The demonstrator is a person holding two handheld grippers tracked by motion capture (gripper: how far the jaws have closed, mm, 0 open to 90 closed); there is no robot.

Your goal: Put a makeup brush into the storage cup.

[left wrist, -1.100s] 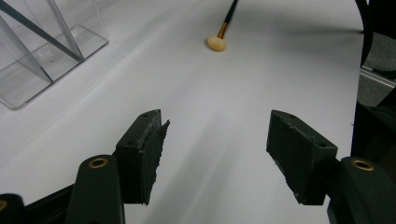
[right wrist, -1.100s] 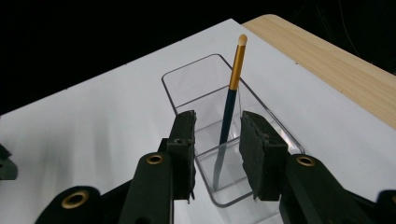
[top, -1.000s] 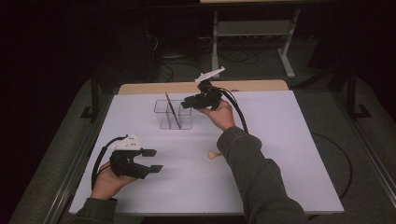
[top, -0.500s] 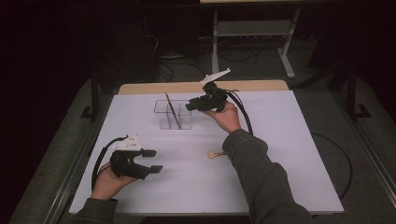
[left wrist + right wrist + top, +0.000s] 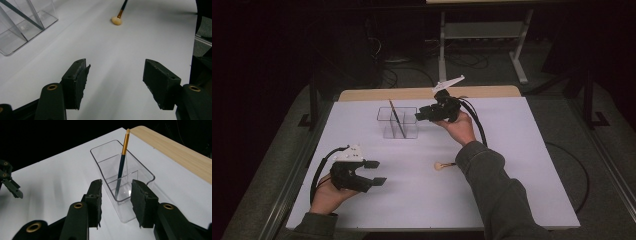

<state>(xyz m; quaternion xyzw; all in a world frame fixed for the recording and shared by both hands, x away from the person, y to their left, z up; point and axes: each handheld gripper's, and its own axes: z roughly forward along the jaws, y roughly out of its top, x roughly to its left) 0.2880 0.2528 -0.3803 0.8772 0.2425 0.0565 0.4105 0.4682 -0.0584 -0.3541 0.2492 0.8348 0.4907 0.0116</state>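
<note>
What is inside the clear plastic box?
One makeup brush leans inside the clear box, its tip above the rim. Dividers split the box; its other compartments look empty.

No legible text, label, brand, number or sign on any surface in these views.

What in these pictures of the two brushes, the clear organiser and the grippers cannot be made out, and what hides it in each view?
- Brush on the table, high view: its handle runs under the right sleeve; left gripper view: the top edge cuts the handle off.
- Brush in the clear organiser, high view: too small to tell which compartment holds it.
- Clear organiser, left gripper view: cut off by the left and top edges.
</note>
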